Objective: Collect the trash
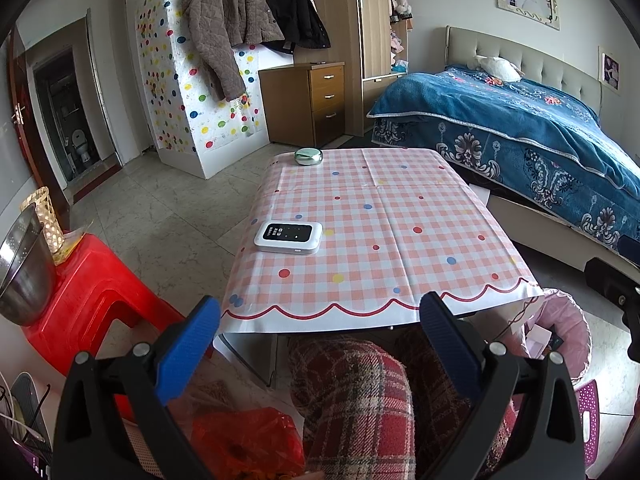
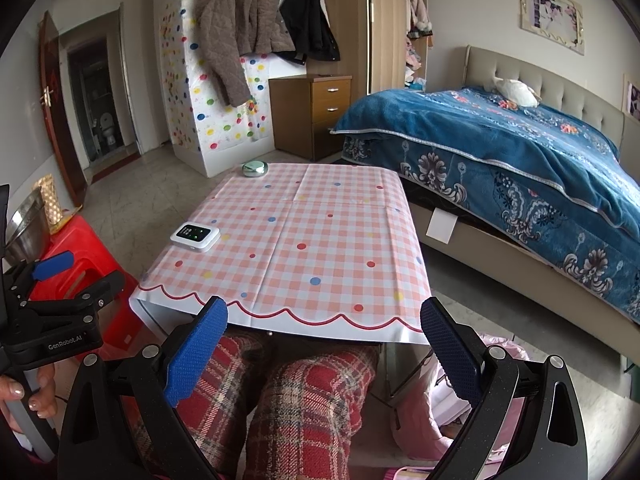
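A low table with a pink checked cloth (image 1: pixel 400 240) (image 2: pixel 320 248) stands in front of me. On it lie a white device with a dark screen (image 1: pixel 289 237) (image 2: pixel 195 236) and a round green tin (image 1: pixel 308 156) (image 2: pixel 255 168). A bin with a pink bag (image 1: pixel 560 340) (image 2: pixel 448 412) sits at the table's right front corner, papers inside. My left gripper (image 1: pixel 320 336) is open with nothing between its fingers, held before the table's near edge. My right gripper (image 2: pixel 324 340) is likewise open and bare. The left gripper (image 2: pixel 52 276) also shows at the left of the right wrist view.
A red plastic stool (image 1: pixel 92 280) (image 2: pixel 92 264) at the left carries a steel bowl (image 1: pixel 24 272) and a gold mesh cup (image 1: pixel 46 220). A red bag (image 1: pixel 248 440) lies low down. The person's plaid-clad knees (image 2: pixel 304 400) are under the table. A bed (image 1: pixel 520 140) stands at the right.
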Demonstrator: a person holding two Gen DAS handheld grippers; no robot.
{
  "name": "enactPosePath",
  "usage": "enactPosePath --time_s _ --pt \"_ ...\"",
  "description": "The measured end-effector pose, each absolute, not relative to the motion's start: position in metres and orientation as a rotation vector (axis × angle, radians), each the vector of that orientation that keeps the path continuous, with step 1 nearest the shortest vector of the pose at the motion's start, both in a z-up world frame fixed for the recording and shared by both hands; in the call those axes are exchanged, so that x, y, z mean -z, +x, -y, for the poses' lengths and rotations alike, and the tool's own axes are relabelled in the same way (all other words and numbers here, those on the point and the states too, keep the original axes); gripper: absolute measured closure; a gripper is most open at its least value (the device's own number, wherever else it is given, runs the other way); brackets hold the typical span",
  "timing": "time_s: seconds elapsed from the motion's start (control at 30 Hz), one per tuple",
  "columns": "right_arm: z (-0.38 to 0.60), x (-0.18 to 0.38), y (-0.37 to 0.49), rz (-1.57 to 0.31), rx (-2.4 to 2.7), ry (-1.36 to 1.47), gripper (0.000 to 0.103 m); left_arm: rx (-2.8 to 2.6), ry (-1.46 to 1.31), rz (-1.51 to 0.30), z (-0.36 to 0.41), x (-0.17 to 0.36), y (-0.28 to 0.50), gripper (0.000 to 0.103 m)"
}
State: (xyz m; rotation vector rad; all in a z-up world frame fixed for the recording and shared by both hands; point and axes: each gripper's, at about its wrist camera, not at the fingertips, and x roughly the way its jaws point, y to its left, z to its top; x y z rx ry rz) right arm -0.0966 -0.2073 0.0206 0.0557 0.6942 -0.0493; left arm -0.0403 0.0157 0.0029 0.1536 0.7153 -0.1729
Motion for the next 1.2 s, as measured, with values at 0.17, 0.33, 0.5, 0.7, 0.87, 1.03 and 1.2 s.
enactPosePath --time_s 0.17,0.33,0.5,0.7,0.87,1.03,1.2 --pt "0.2076 -0.0202 -0.0972 -0.694 0.049 0.056 0.007 0.174 0.152 -0.715 -0.0152 -0.0030 -0.0404 0.006" --pt "0.2075 -0.0202 -0.0967 -0.696 0.050 0.056 0.007 0.173 0.153 -0.716 -0.0152 -0.0029 -0.0406 0.006" --pt "0.2081 -0.0198 -0.0973 -0.697 0.050 0.056 0.007 0.172 0.152 -0.717 -0.0146 -0.0040 -0.0408 0.006" --pt "0.2082 -0.0197 -0.0982 -0.701 0.051 0.058 0.007 0.174 0.162 -0.719 -0.0105 -0.0053 -0.0418 0.006" --pt "0.2091 -0.0188 -0.0983 -0.703 0.053 0.058 0.007 0.188 0.157 -0.718 -0.0106 -0.0031 -0.0403 0.006" --pt "0.2099 -0.0167 -0.0981 -0.706 0.054 0.060 0.007 0.196 0.147 -0.723 -0.0103 -0.0006 -0.0368 0.006" --pt "0.2100 -0.0114 -0.0935 -0.718 0.053 0.062 0.007 0.194 0.155 -0.709 -0.0101 0.0025 -0.0328 0.006"
